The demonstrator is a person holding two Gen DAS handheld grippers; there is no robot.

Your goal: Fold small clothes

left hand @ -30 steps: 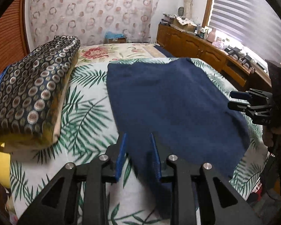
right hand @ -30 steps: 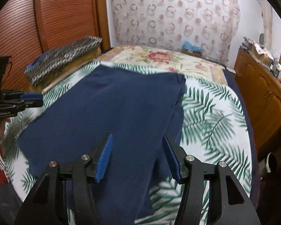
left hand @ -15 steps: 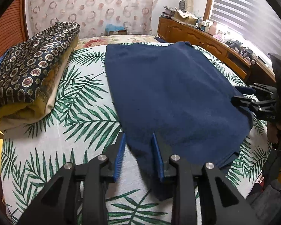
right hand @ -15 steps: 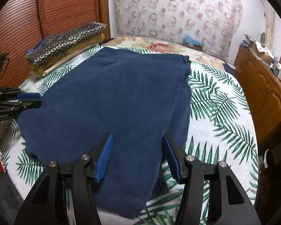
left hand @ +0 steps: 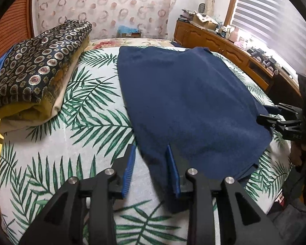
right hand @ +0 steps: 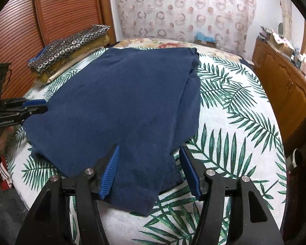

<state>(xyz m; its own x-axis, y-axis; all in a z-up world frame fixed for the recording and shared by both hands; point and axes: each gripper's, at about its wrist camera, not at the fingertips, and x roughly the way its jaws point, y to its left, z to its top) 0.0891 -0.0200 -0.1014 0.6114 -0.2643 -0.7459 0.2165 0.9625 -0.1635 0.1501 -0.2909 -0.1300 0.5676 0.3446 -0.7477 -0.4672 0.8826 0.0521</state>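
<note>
A dark blue garment [left hand: 183, 102] lies spread flat on the palm-leaf bedsheet [left hand: 71, 143]. My left gripper [left hand: 150, 149] sits at its near left corner, and the cloth's edge runs loosely between the blue pads without being pressed. In the right wrist view the same garment [right hand: 122, 102] has a folded strip along its right side. My right gripper [right hand: 150, 149] straddles the near right corner; its jaws are opening, with the cloth lying slack between them. Each gripper also shows at the other view's edge: right gripper [left hand: 265, 114], left gripper [right hand: 43, 105].
A stack of folded patterned fabrics [left hand: 36, 71] rests on the bed's far left. A wooden dresser [right hand: 285, 85] with clutter on top runs along the right side. A slatted wooden panel [right hand: 51, 10] stands behind the stack. The bed's near edge drops off just below both grippers.
Both grippers have sunk toward the bed at the garment's near corners. Their jaws stand wider than before, the right most clearly, and the cloth now lies flat and loose.
</note>
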